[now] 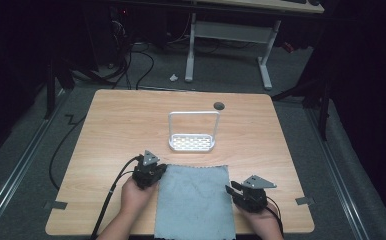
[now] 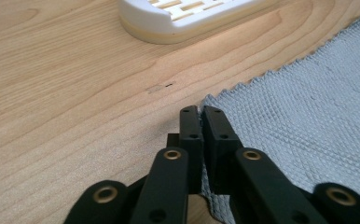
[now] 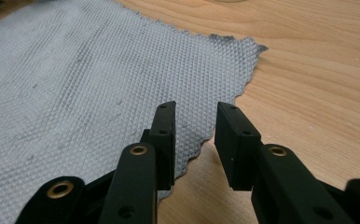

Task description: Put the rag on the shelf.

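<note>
Rack (image 1: 191, 143) behind cloth (image 1: 194, 200) on table (image 1: 121, 120)

Cloth (image 1: 195, 200): pale grey-blue, fine diamond waffle weave over whole surface, zigzag-cut edge, darker grey at the corner seen in right gripper view. Table (image 1: 116, 130): light wood, wavy grain w/ brownish streaks; dark round spot near far edge. Rack (image 1: 192, 142): white base w/ slotted grid pattern, white wire-like handle frame. Left gripper (image 2: 200, 112): matte black jaws, brass-coloured rivets; grey plate on top in high view. Right gripper (image 3: 194, 109): same black w/ brass rivets, grey plate. Cables: black. Floor (image 1: 26, 145): dark grey carpet, silver rails. Grey tape tabs at table's near corners.
</note>
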Available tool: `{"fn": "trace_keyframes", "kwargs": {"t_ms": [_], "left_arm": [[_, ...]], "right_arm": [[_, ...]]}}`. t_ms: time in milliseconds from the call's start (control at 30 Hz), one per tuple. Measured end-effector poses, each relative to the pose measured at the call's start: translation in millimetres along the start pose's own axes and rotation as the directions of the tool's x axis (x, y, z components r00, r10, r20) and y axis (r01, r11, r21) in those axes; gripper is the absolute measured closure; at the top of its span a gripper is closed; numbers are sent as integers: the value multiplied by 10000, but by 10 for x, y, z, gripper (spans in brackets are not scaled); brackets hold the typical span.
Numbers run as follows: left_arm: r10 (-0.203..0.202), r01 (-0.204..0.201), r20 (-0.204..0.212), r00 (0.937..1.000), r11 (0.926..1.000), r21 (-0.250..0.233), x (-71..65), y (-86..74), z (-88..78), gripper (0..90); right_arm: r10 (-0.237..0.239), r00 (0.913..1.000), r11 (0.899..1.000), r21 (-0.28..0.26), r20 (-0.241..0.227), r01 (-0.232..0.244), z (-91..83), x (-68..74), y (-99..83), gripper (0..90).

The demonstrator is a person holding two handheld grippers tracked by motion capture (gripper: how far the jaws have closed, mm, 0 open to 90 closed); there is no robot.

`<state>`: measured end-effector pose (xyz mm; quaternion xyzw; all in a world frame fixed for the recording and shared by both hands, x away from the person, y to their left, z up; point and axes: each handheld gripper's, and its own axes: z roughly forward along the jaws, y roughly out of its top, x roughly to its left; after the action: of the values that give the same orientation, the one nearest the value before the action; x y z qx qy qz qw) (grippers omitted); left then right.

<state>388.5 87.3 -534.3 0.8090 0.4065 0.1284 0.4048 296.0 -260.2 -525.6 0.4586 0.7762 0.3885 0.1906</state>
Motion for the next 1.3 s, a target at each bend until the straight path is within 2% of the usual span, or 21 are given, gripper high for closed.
{"fn": "trace_keyframes", "kwargs": {"t_ms": [100,167,267,367,467,533,600,667,733,933,1000,1133,1300], "left_arm": [[-66,65,201,9998,10000,14,13,-2,-1,882],[-35,35,167,9999,10000,12,7,-3,-2,881],[-90,90,199,9998,10000,-2,12,-4,-1,880],[-160,160,240,9996,9999,-3,18,-4,-2,880],[-167,167,230,9996,9999,1,19,-6,-4,879],[-206,206,226,9995,9998,-11,19,-7,-4,880],[-244,244,261,9994,9997,0,24,-6,-5,880],[-263,263,284,9993,9997,-4,27,-7,-5,879],[-258,258,267,9993,9997,-1,27,-8,-6,880],[-369,369,264,9990,9993,-8,31,-10,-9,879],[-427,429,191,9989,9990,-80,37,-12,-17,878],[-681,694,305,9972,9966,-437,62,-27,-48,880],[-672,705,456,9967,9946,-759,73,-29,-87,886]], "right_arm": [[301,9995,9995,33,66,-302,74,-62,153,624],[369,9990,9993,17,244,-370,142,-109,246,623],[812,9960,9966,114,386,-817,286,-212,374,615],[643,9957,9963,521,664,-678,450,-241,461,601],[583,9961,9953,739,665,-632,523,-237,485,621],[656,9954,9943,793,703,-712,524,-229,470,637],[525,9965,9945,869,649,-581,522,-212,449,654],[271,9961,9947,968,834,-351,530,-188,434,662],[315,9962,9958,828,810,-382,539,-190,426,668],[288,9975,9974,646,650,-330,565,-205,421,858],[290,9978,9985,439,604,-316,556,-200,406,884],[129,9983,9999,22,566,-130,484,-154,415,892],[2,9984,9991,-422,567,22,381,-95,430,895]]}}
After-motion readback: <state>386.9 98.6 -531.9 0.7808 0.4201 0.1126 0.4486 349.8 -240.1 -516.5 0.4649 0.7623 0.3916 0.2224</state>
